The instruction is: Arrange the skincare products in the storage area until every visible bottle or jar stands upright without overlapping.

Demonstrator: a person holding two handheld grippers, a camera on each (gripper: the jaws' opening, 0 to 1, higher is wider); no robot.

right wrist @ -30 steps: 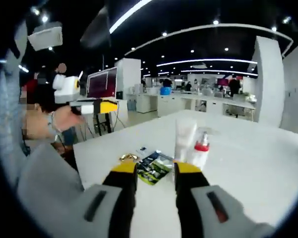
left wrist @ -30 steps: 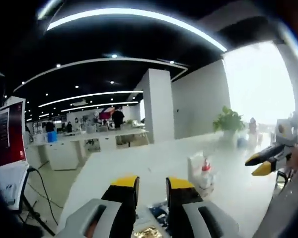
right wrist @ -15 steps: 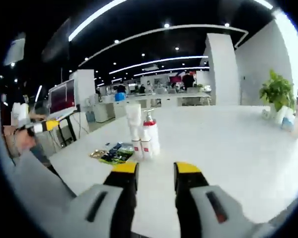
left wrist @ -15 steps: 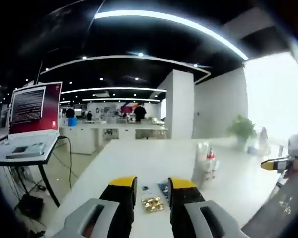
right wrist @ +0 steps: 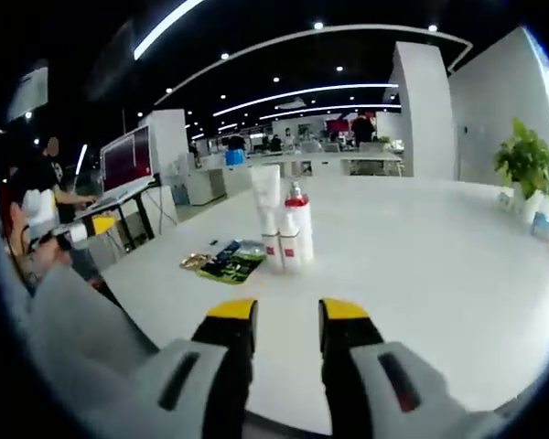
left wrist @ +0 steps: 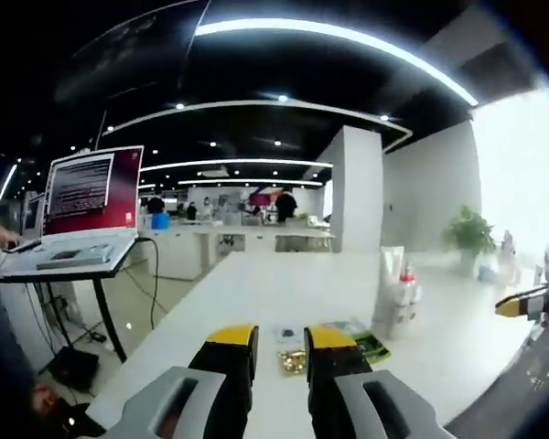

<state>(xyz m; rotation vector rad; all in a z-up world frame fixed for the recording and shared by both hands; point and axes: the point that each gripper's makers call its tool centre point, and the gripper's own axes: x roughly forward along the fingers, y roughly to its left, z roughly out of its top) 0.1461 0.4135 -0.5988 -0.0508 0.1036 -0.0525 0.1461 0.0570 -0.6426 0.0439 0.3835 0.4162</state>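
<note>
Left gripper view: the left gripper (left wrist: 273,340) stands with jaws slightly apart and nothing between them. Just past the tips, at 12 o'clock, lies a small gold sachet (left wrist: 294,360), with a green-printed sachet (left wrist: 355,335) flat beside it toward 1 o'clock. The standing group of skincare products (left wrist: 395,297) is at 2 o'clock from the jaws, farther out on the white table (left wrist: 256,293). The yellow tip of the right gripper (left wrist: 523,303) enters at 3 o'clock.

Right gripper view: the left gripper shows at 9 o'clock, over the table's near corner. The flat sachets lie at 11 o'clock. The product group sits close to 12 o'clock from the right gripper (right wrist: 286,313), well apart from it, across bare table. The right gripper's jaws are parted and empty.

The group comprises a tall white tube (right wrist: 268,213) and a white pump bottle (right wrist: 298,227) with red cap and label, touching side by side. Both long axes are vertical; neither leans. Whether a third item stands in the group cannot be told.

Judgement: the bottles lie straight ahead of the right gripper, which has the more direct approach. The flat sachets are nearer the left.
</note>
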